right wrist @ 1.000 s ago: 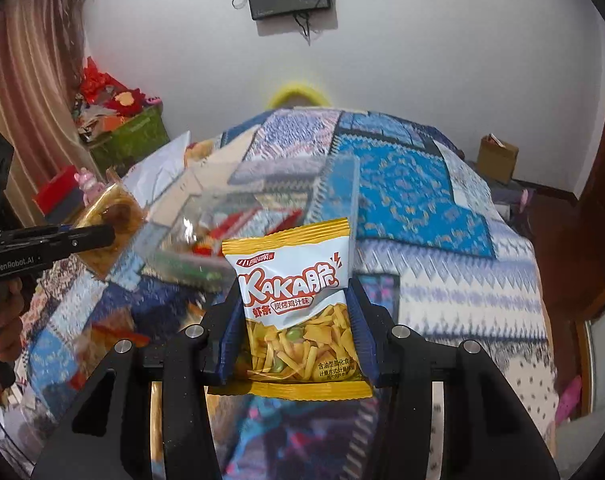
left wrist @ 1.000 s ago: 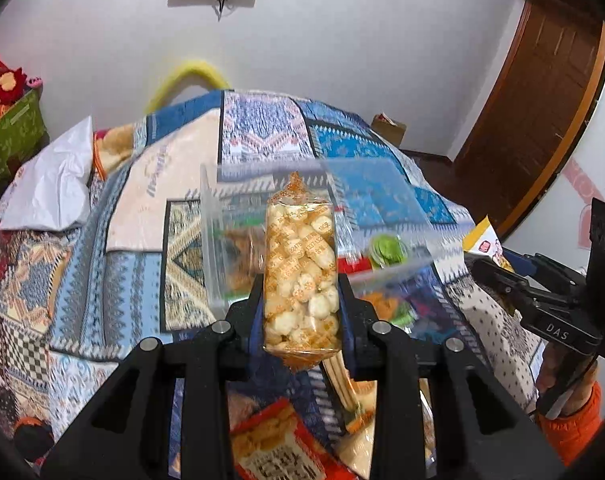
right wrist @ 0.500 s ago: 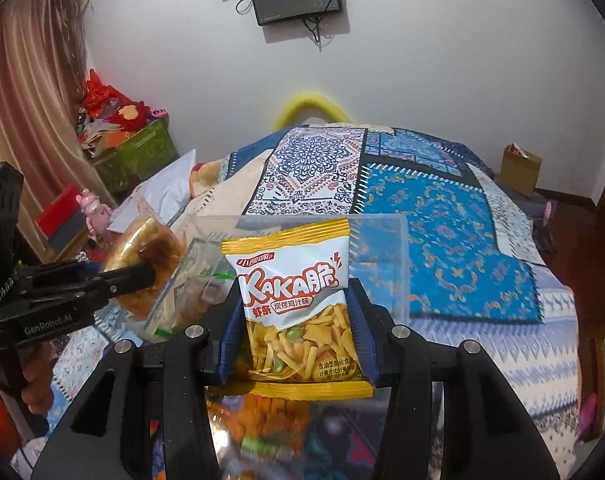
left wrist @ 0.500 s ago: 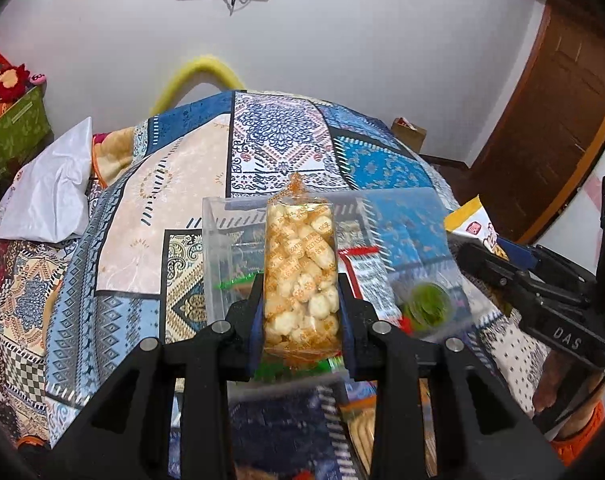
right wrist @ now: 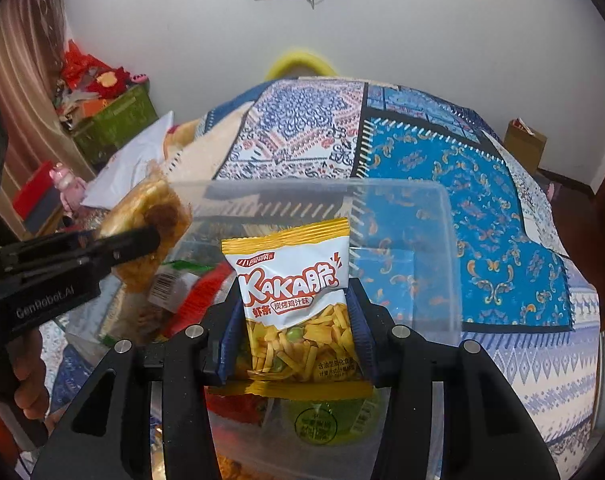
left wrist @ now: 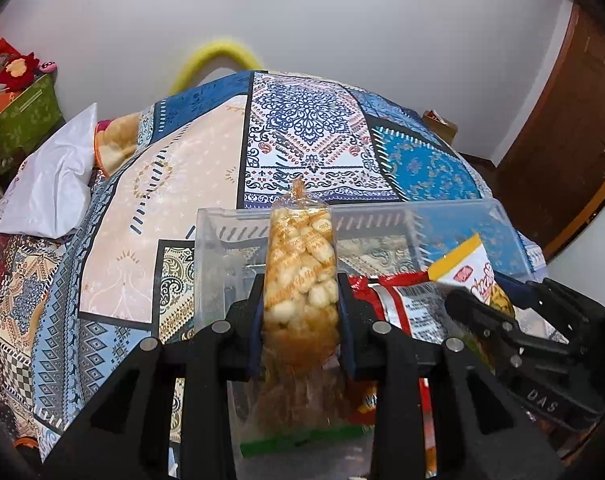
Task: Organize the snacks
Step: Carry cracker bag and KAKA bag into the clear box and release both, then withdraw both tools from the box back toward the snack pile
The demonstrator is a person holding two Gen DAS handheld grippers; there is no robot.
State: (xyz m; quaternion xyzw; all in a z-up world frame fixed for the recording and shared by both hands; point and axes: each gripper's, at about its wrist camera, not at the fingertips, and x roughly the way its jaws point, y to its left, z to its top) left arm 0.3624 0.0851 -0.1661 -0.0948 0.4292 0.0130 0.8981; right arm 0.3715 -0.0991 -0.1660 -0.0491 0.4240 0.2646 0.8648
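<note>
My left gripper [left wrist: 300, 312] is shut on a clear bag of puffed snacks [left wrist: 300, 264], held upright over a clear plastic bin [left wrist: 382, 216] on the patterned bed. My right gripper [right wrist: 294, 332] is shut on a yellow-and-white KAKA chip bag [right wrist: 294, 292], also above the bin [right wrist: 402, 196]. In the right wrist view the left gripper [right wrist: 134, 240] comes in from the left with its snack bag [right wrist: 150, 216]. In the left wrist view the right gripper [left wrist: 482, 312] and its chip bag [left wrist: 470, 268] hang over the bin's right half. Inside lie a red packet [left wrist: 386, 296] and a green cup [right wrist: 326, 420].
A patchwork quilt [left wrist: 302, 128] covers the bed. A white pillow [left wrist: 54, 184] lies at its left edge, with a green box [right wrist: 114, 124] of red items beyond. A cardboard box [right wrist: 524, 140] sits on the floor at the right, near a brown door [left wrist: 562, 128].
Both grippers, still holding their bags, moved forward and down until they hang over the bin, which now fills the lower part of both views. The loose snacks on the quilt passed out of sight.
</note>
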